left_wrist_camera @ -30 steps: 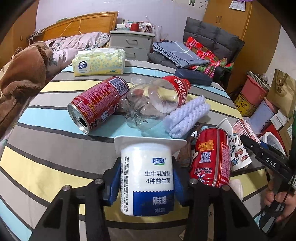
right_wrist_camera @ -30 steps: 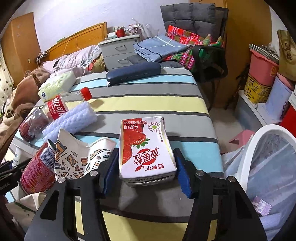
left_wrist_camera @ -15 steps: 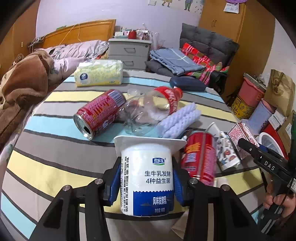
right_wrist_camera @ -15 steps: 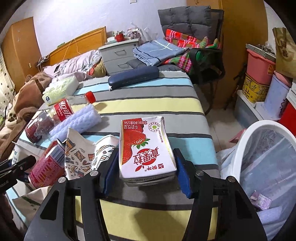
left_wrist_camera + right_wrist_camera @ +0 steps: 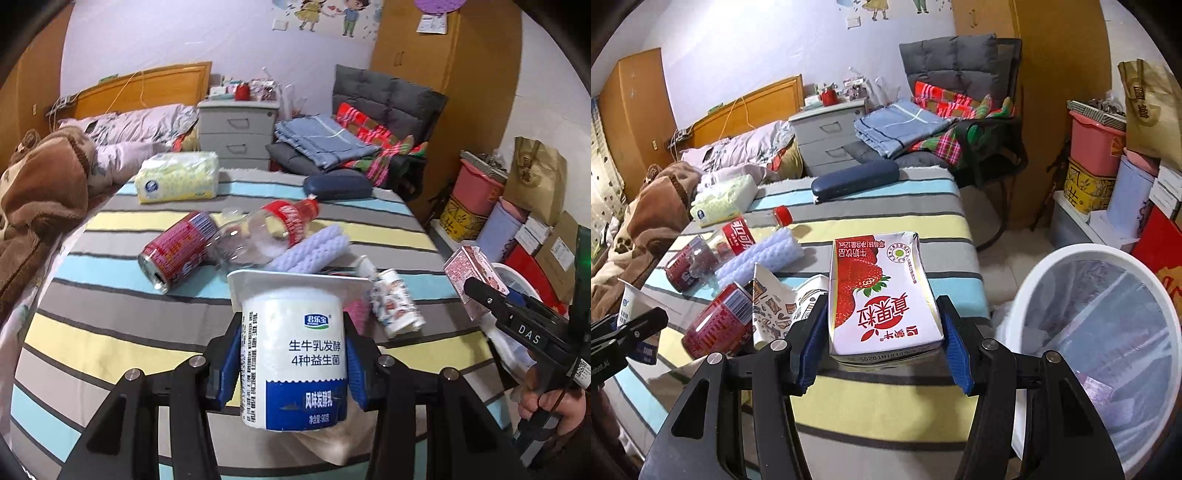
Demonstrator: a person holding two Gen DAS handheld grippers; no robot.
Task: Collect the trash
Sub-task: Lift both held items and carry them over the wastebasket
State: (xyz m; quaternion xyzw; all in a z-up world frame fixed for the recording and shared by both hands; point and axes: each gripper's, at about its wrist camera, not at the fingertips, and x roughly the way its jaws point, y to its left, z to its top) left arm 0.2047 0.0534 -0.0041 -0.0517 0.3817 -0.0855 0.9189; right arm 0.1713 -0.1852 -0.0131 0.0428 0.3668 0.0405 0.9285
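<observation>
My left gripper (image 5: 293, 365) is shut on a white and blue yogurt cup (image 5: 293, 354), held above the striped table (image 5: 110, 339). My right gripper (image 5: 881, 343) is shut on a strawberry milk carton (image 5: 879, 291), held above the table's right edge, left of the white trash bin (image 5: 1104, 332). On the table lie a red can (image 5: 177, 251), a clear plastic bottle (image 5: 266, 232), a white foam piece (image 5: 310, 251) and a crumpled paper cup (image 5: 395, 306). A second red can (image 5: 720, 325) shows in the right wrist view. The right gripper with its carton (image 5: 469, 273) shows at the right of the left wrist view.
A tissue pack (image 5: 177, 177) and a dark blue case (image 5: 338, 186) lie at the table's far end. A bed (image 5: 129, 125), a grey nightstand (image 5: 236, 136), a chair with folded clothes (image 5: 351, 140) and stacked boxes and tubs (image 5: 1108, 166) surround the table.
Both grippers have risen and pulled back with their items. The table items look smaller and farther. The trash bin shows larger in the right wrist view.
</observation>
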